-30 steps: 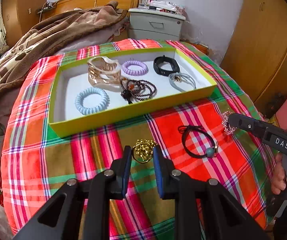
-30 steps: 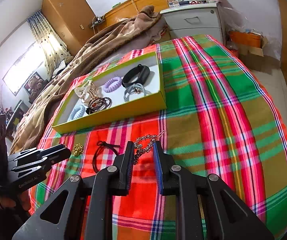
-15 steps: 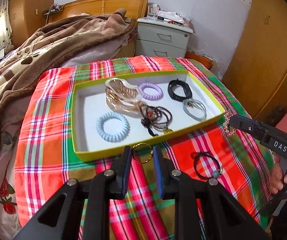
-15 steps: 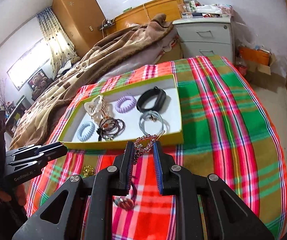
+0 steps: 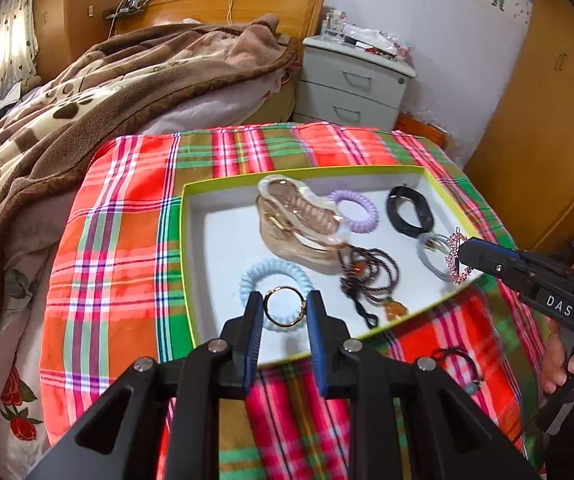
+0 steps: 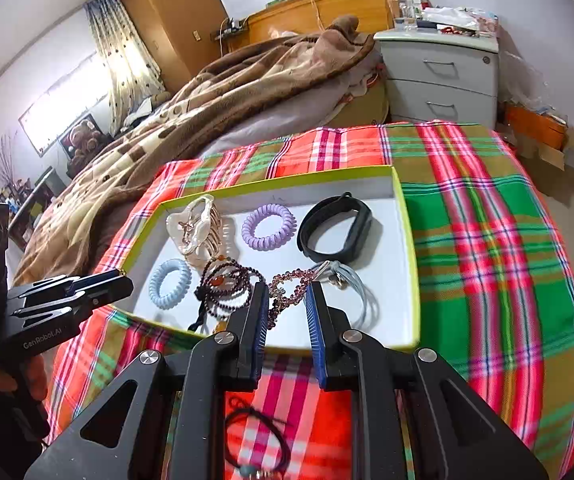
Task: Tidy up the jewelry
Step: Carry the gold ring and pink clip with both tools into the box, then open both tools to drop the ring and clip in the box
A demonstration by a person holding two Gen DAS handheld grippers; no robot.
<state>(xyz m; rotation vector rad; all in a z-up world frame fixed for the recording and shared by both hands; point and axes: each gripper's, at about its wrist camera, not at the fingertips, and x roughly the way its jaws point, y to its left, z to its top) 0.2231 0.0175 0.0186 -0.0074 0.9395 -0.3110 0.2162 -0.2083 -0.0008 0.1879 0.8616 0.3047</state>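
A gold ring (image 5: 285, 306) is sitting clamped between the left gripper (image 5: 285, 312) fingers, hanging over the tray (image 5: 191, 216) above a blue coil hair tie (image 5: 275, 280). The right gripper (image 6: 285, 300) is pinching a pink beaded chain (image 6: 287, 286) over the tray's near edge. On the plaid worktop (image 6: 487, 240), a black hair tie (image 6: 255, 444) is lying half hidden under the right gripper.
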